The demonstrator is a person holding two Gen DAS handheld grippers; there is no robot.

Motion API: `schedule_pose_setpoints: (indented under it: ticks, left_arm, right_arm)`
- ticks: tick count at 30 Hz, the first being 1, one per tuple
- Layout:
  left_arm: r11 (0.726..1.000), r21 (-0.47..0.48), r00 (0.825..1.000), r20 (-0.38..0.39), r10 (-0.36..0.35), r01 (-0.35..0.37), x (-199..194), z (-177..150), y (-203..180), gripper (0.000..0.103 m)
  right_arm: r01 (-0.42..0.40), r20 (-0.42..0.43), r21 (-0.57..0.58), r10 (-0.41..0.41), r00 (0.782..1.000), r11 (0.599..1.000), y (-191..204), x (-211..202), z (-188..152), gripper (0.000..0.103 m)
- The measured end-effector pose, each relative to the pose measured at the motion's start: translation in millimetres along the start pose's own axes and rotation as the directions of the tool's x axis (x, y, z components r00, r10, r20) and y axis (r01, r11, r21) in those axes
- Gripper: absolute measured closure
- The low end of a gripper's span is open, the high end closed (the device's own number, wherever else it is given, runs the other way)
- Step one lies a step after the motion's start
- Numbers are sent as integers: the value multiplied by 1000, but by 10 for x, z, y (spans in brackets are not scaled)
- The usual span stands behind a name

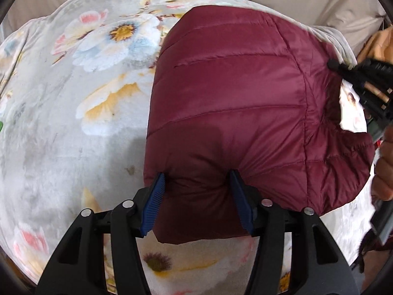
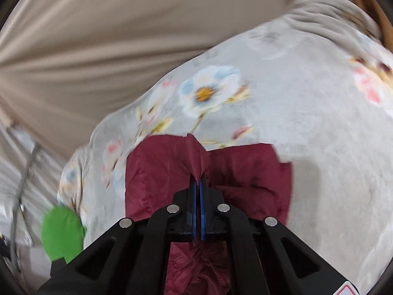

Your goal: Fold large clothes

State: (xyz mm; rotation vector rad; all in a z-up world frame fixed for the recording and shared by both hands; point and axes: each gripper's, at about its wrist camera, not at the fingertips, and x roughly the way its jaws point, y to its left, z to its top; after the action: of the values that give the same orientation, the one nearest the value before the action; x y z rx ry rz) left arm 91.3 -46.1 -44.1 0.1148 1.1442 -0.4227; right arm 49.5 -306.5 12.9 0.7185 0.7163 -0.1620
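The jacket (image 1: pixel 233 103) lies on the blanket (image 1: pixel 73 123), its long axis running from the left tool's end away toward the far edge of the blanket, with a quilted sleeve or side panel falling off to the right. It is dark red, puffy and shiny, stitched in wide curved bands, and a white label (image 1: pixel 351 113) shows at an opening on its right side. The left tool (image 1: pixel 196 184) has its blue pads partly spread and squeezing a thick bunch of the jacket's near end between them. The right tool (image 2: pixel 197 184) has its pads pressed almost together, pinching a thin raised fold of the jacket (image 2: pixel 172 172), which crumples beneath it. The blanket is pale grey fleece printed with large white, pink and yellow flowers. Beyond it hangs a beige, pleated curtain (image 2: pixel 122 36). A green object (image 2: pixel 61 233) sits at the blanket's left edge in the right wrist view, too blurred to identify.
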Motion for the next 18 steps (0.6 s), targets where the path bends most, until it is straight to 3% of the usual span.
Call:
schedule_pose_setpoints:
  ticks: [3,4,7,9,11,14,18]
  left_arm:
    - [999,33,1000,-2,28,-28,63,-25,-70,45]
    - [999,39,999,-2,35,-35,66,-32,-90,44]
    - [996,59,998,-2,63,-62,90,-39,-143,44]
    - [995,68,997,-6,77,-77,113,-45,-154,44]
    - [995,62,997,-8,78,-77,116,-49,-145,43]
    - [995,62,997,-10,79,-78,133,-42,-138,43]
    - [995,60,996,-10,83,-83,147,-24,-120,43]
  right_arm:
    - [76,-83,80,-69,994,994,-378,312,-152,102]
    - [99,-140,69,-89,986,993,-479,508,-223,103]
    - [129,-177,-3,-128,976,992,-493,684,-272,103]
    - [171,-173,-32,-174,969,985,-413,604,-222,99]
    - [231,-84,-99,-239,967,968,-202,288,-200,99]
    - [162,12,-176,-162,987,971,168,-231,-319,99]
    - [72,-80,-303,-101,992,950,486,-278,-652,101]
